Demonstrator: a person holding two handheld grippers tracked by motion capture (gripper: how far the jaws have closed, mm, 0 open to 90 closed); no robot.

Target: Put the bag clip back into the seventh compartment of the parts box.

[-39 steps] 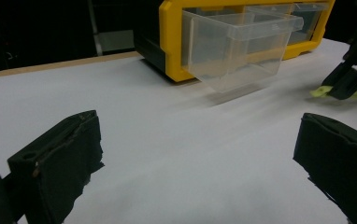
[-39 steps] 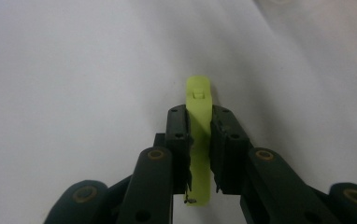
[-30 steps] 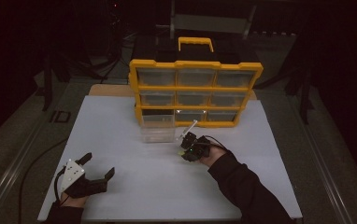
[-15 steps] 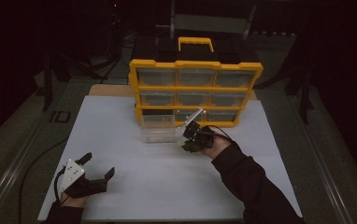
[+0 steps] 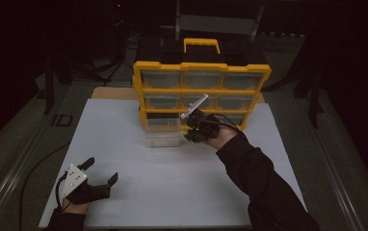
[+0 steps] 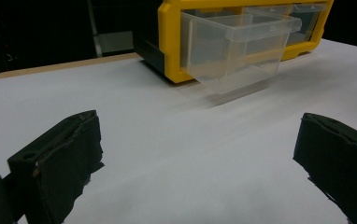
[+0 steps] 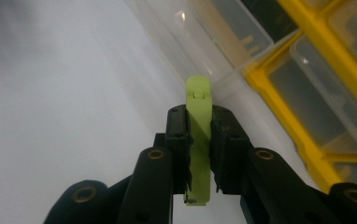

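Status: I have the right gripper [image 7: 199, 140] clamped on a small lime-green piece [image 7: 198, 121]; jaws pressed flat on both its sides, piece standing upright between them. In the high view the right gripper [image 5: 195, 129] sits at approx. 3 o'clock of the pulled-out clear drawer [image 5: 163, 131], just in front of the yellow organizer [image 5: 201, 91].

Change: vs. a second ago, the right gripper has come up off the white table [image 5: 124, 159] and moved toward the organizer's front, at 12 o'clock. Grip unchanged; piece stayed in the jaws. Left gripper [image 5: 98, 175] has not moved: parked near the table's 7 o'clock corner, jaws wide apart, nothing between them. Its own view shows the drawer [image 6: 237, 46] hanging out of the lowest row, apparently empty.

Meaning: pick phase looks done, transfer under way. Judgement: next is to carry the piece over the drawer's open top, approx. 9 o'clock from the gripper, then release. Risk: clipping the drawer rim; it's light and could shift.
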